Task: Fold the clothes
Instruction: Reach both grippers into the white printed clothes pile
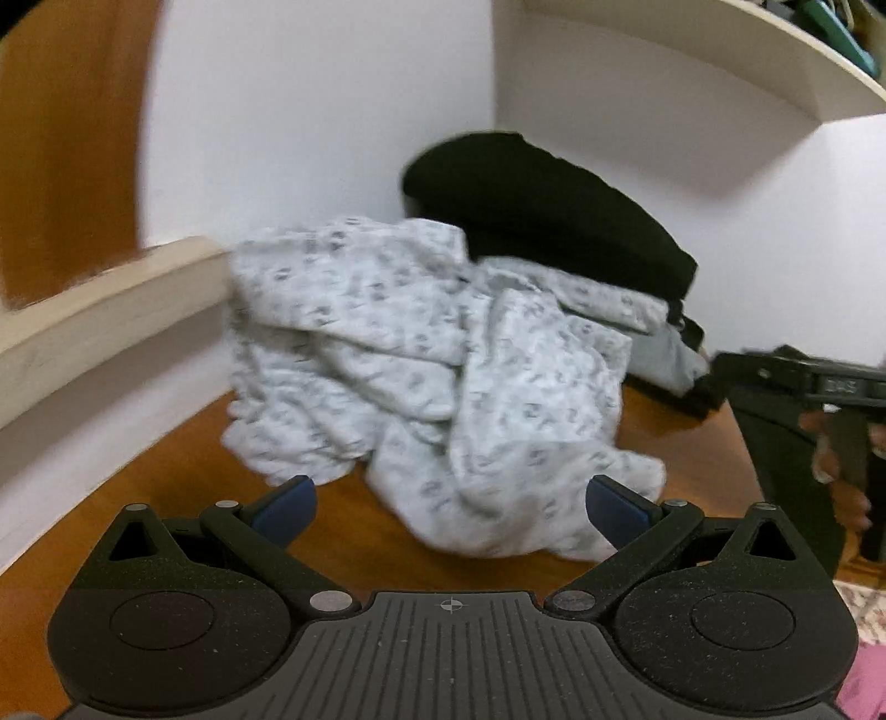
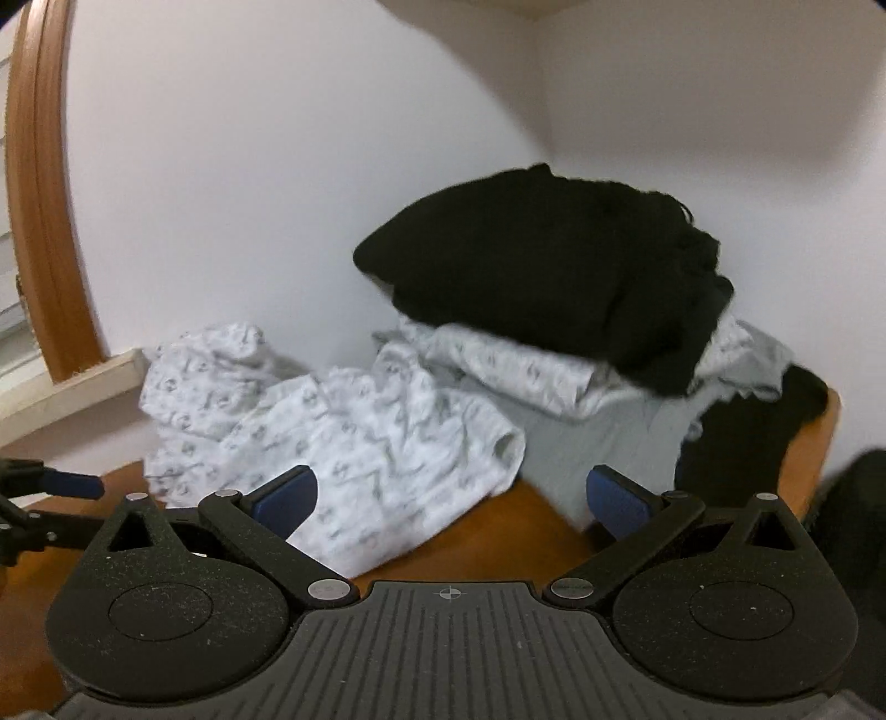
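Observation:
A crumpled white garment with a grey print (image 1: pixel 421 376) lies in a heap on the brown wooden table (image 1: pixel 166 476); it also shows in the right wrist view (image 2: pixel 343 432). Behind it a stack of clothes holds a black garment (image 1: pixel 542 216) (image 2: pixel 542 266) on top of a printed white piece (image 2: pixel 520 365) and a light grey piece (image 2: pixel 609 443). My left gripper (image 1: pixel 451 504) is open and empty, just in front of the crumpled garment. My right gripper (image 2: pixel 451 501) is open and empty, facing the garment and the stack.
White walls meet in a corner behind the clothes. A pale window sill (image 1: pixel 99 321) with a brown frame (image 2: pixel 39 194) runs on the left. A white shelf (image 1: pixel 720 50) hangs above. The right gripper's body (image 1: pixel 803 421) shows at the right of the left wrist view.

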The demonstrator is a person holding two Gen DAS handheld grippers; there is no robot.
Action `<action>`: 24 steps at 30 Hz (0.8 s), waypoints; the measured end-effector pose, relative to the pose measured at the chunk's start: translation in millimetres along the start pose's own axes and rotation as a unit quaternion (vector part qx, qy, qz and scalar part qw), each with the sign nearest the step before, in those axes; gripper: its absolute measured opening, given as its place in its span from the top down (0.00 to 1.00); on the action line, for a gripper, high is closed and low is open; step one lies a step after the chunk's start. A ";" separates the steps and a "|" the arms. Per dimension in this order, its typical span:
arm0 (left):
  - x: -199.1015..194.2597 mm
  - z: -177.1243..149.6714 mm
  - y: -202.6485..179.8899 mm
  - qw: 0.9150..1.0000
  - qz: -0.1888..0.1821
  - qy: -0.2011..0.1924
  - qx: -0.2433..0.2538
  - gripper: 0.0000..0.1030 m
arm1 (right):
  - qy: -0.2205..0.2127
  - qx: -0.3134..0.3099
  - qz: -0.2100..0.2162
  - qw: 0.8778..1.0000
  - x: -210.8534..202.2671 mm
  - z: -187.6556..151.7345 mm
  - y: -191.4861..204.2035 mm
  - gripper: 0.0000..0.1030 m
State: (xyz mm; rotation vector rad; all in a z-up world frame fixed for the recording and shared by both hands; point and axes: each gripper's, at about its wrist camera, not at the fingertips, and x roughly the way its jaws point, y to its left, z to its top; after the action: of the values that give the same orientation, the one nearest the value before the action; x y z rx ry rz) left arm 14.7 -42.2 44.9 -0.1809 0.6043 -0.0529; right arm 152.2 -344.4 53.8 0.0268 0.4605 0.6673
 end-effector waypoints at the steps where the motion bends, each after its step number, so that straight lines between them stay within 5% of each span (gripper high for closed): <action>1: 2.1 3.2 -5.0 1.000 -0.001 0.000 0.000 0.00 | -0.002 0.004 0.011 1.000 3.3 1.9 -7.1 0.00; 6: 10.4 10.6 -40.8 0.999 0.021 -0.016 0.019 0.05 | 0.009 0.039 0.068 0.997 20.9 -1.6 -33.4 0.00; 10: 18.3 6.7 -65.1 0.999 0.024 -0.011 0.022 0.29 | 0.017 0.024 0.090 0.996 34.1 -7.9 -35.0 0.00; 13: 23.9 -1.1 -78.9 0.999 0.035 -0.004 0.028 0.30 | 0.022 -0.015 0.060 0.998 39.7 -13.1 -26.5 0.00; 16: 28.1 -8.0 -90.3 0.998 0.055 0.000 0.035 0.18 | 0.000 -0.038 0.042 0.998 34.5 -15.7 -24.9 0.03; 21: 42.3 -12.6 -102.7 0.992 0.103 0.010 0.070 0.16 | 0.006 -0.001 0.096 0.995 30.5 -12.1 -39.0 0.40; 24: 52.0 -14.7 -102.6 0.988 0.128 0.023 0.088 0.36 | 0.009 -0.009 0.112 0.994 26.8 -10.7 -38.6 0.45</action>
State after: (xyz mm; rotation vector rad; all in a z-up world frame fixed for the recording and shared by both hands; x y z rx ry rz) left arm 49.4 -150.6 22.9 0.0696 0.6625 0.1387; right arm 188.9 -360.0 26.8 0.0554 0.4729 0.8929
